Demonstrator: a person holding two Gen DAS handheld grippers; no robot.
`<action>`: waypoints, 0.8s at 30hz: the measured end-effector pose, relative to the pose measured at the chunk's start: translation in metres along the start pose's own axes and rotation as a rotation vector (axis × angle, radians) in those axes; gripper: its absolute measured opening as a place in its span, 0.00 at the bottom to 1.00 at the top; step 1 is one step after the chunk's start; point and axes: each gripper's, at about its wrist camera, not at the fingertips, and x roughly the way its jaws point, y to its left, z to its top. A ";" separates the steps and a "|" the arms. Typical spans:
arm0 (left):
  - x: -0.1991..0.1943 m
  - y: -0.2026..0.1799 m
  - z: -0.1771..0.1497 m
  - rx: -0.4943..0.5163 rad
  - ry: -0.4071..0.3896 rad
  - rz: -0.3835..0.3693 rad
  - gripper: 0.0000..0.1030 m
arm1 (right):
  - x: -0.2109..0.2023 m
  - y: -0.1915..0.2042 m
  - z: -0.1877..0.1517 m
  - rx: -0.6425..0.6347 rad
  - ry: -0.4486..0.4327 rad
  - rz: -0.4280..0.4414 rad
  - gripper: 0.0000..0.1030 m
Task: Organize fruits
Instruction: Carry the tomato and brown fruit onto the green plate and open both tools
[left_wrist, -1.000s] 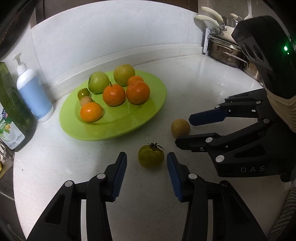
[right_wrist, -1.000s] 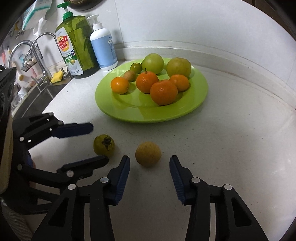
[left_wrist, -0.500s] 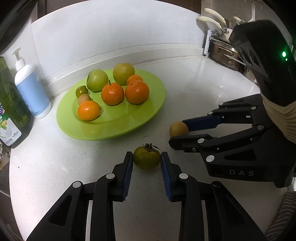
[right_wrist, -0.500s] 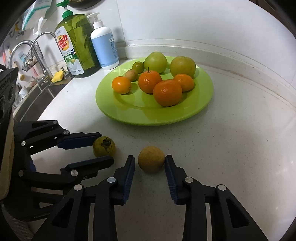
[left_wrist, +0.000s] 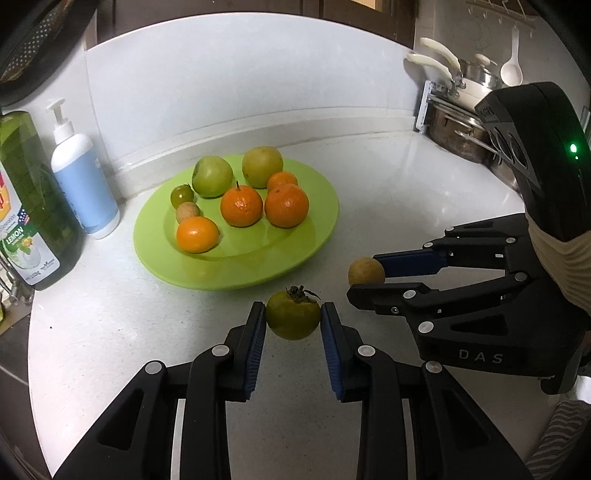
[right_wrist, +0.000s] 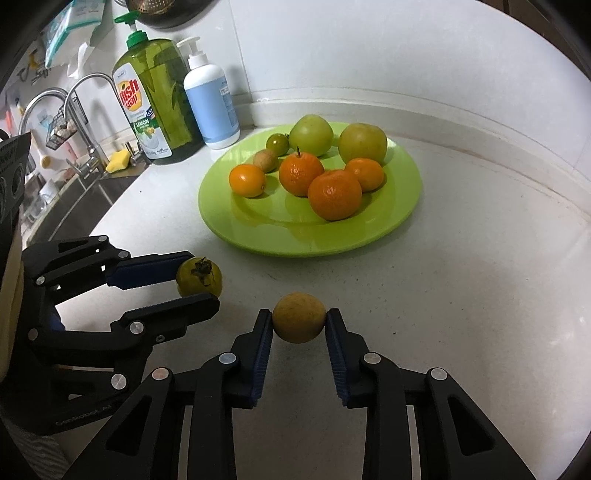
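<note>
My left gripper (left_wrist: 293, 321) is shut on a green tomato (left_wrist: 293, 315) with a dried stem, held just above the white counter in front of the green plate (left_wrist: 325, 218). My right gripper (right_wrist: 299, 324) is shut on a small tan round fruit (right_wrist: 299, 317). In the left wrist view the right gripper (left_wrist: 365, 278) holds the tan fruit (left_wrist: 365, 271) to the right. In the right wrist view the left gripper (right_wrist: 201, 282) holds the tomato (right_wrist: 199, 277) to the left. The plate (right_wrist: 406, 206) carries several oranges, two green apples, a small green tomato and a small tan fruit.
A green dish soap bottle (right_wrist: 159, 99) and a white-blue pump bottle (right_wrist: 210, 103) stand left of the plate against the wall. A sink with faucets (right_wrist: 77, 110) lies far left. Pots on a rack (left_wrist: 458, 122) stand at the back right.
Both grippers closed from open onto their fruits: the left on the green tomato, the right on the tan fruit. Both fruits now appear slightly raised off the counter.
</note>
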 end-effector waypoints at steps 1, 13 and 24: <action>-0.002 0.000 0.000 -0.003 -0.004 0.001 0.29 | -0.001 0.000 0.000 0.003 -0.003 0.000 0.30; -0.027 -0.003 0.011 -0.014 -0.068 0.020 0.29 | -0.033 0.000 0.005 0.044 -0.076 -0.010 0.30; -0.046 0.014 0.030 -0.043 -0.132 0.076 0.29 | -0.049 0.006 0.031 0.027 -0.169 -0.015 0.30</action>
